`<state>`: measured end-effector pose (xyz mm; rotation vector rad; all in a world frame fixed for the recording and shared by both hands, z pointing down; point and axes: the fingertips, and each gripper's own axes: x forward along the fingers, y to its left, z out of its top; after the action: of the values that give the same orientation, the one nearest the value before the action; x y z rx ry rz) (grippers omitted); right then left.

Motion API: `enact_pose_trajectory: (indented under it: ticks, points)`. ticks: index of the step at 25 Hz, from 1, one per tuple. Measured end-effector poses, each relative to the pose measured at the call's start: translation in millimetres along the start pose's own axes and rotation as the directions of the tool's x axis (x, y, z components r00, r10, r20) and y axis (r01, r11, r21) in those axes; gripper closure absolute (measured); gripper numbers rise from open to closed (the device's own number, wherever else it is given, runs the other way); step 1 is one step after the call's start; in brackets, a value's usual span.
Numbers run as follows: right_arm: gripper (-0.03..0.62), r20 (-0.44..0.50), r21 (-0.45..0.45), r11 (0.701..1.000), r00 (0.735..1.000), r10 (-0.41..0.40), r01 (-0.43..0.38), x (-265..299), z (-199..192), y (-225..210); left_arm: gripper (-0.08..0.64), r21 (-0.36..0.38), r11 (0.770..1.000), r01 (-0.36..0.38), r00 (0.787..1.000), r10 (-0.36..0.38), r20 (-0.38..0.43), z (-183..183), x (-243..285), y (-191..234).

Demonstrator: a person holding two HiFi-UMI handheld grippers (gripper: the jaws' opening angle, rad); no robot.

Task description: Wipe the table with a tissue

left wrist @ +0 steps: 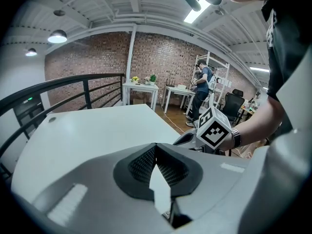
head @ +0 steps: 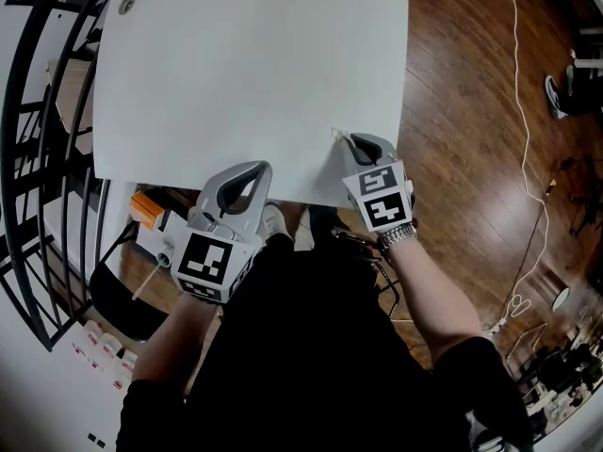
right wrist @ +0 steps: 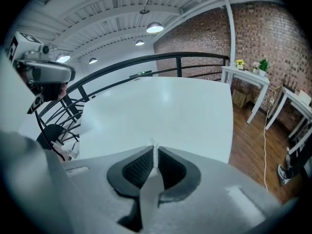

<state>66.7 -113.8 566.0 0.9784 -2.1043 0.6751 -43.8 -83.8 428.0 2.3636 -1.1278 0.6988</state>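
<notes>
The white table fills the upper middle of the head view, with both grippers at its near edge. My right gripper sits over the table's near right corner, its jaws closed on a small white tissue that pokes out past the tips. In the right gripper view the tissue shows as a thin scrap pinched between the dark pads. My left gripper is at the table's front edge, left of the right one. Its jaws meet at the tips with nothing sticking out.
A black curved railing runs along the table's left side. Wood floor with a white cable lies to the right. An orange object sits below the near left edge. A small round fitting marks the far left corner.
</notes>
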Motion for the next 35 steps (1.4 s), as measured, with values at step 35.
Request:
enact_pose_trajectory:
  ticks: [35]
  points:
    - [0.572,0.132,0.067,0.987,0.98,-0.151,0.144,-78.6,4.8,-23.0,0.543,0.036,0.999,-0.029,0.994,0.025,0.108,24.5,-34.7,-17.3]
